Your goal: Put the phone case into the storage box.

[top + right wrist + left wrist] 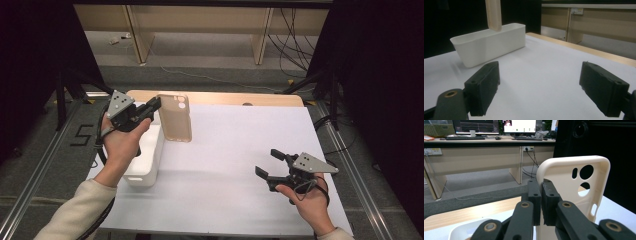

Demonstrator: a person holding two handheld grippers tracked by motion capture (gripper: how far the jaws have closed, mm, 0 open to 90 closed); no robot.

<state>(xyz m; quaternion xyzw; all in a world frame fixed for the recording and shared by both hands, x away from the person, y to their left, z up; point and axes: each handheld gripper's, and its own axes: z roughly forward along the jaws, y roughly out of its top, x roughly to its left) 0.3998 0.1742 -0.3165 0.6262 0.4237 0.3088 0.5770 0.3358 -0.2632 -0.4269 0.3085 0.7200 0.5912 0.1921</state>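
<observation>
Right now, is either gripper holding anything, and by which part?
The left gripper is shut on the beige phone case, pinching its side edge and holding it upright above the white bin. The right gripper is open, holding nothing.

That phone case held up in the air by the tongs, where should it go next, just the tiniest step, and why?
Probably a short move down toward the white bin. The left tongs are shut on one edge of the beige phone case, which hangs upright above the bin's far end and the table, touching neither. The right tongs are open with nothing between them, off to the side, so the left hand seems to be doing the work.
</observation>
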